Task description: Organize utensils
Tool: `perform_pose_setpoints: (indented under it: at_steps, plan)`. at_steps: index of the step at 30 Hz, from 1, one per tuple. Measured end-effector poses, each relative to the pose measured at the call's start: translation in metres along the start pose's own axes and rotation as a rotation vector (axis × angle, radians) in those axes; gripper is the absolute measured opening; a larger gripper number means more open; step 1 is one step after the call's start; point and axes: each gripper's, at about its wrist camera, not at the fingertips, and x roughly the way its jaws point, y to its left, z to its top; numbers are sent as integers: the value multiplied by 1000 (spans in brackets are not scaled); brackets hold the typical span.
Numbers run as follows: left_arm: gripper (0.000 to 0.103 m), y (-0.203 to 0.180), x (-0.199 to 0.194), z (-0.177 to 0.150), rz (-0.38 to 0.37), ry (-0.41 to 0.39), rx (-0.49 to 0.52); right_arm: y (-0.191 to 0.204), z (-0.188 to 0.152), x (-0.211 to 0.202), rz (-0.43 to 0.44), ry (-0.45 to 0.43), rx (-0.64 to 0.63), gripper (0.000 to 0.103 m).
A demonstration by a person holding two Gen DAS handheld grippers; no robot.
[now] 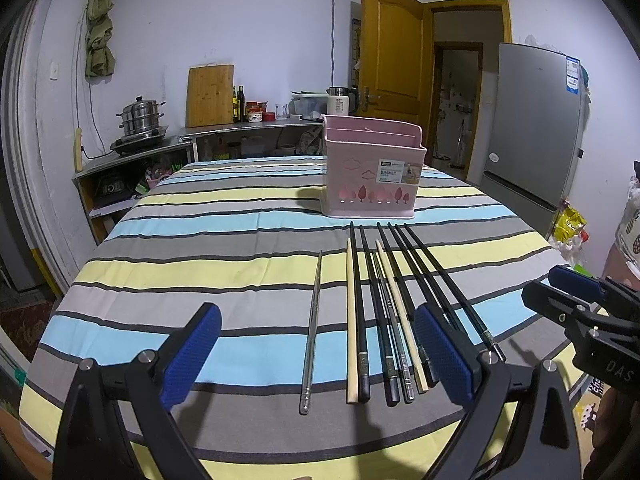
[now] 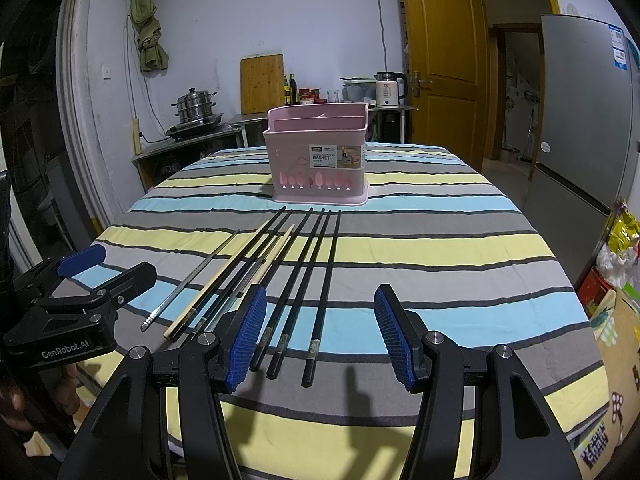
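Several chopsticks lie side by side on the striped tablecloth: a metal one apart at the left, a pale wooden one, and black ones. A pink utensil basket stands upright behind them, also in the right wrist view. My left gripper is open above the near ends of the chopsticks, holding nothing. My right gripper is open over the black chopsticks, empty. Each gripper shows in the other's view: the right one, the left one.
A steel counter with a steamer pot, cutting board, bottles and kettle stands behind the table. A grey fridge and an open wooden door are at the right. Bags lie by the table's right edge.
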Motion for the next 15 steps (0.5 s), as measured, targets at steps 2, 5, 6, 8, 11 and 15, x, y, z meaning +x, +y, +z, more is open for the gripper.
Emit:
perform_pose_setpoints:
  at_steps: [2, 5, 6, 8, 11, 15]
  plan:
    - [99, 0, 0, 0, 0, 0, -2, 0, 0, 1, 1, 1, 0, 57]
    - [99, 0, 0, 0, 0, 1, 0, 0, 0, 1, 1, 0, 2, 57]
    - [99, 0, 0, 0, 0, 0, 0, 0, 0, 1, 1, 1, 2, 57]
    - [99, 0, 0, 0, 0, 0, 0, 0, 0, 1, 0, 2, 2, 57]
    - [99, -1, -1, 1, 0, 1, 3, 0, 0, 1, 1, 1, 2, 57]
    - [99, -1, -1, 0, 2, 1, 4, 0, 0, 1, 1, 3, 4, 57]
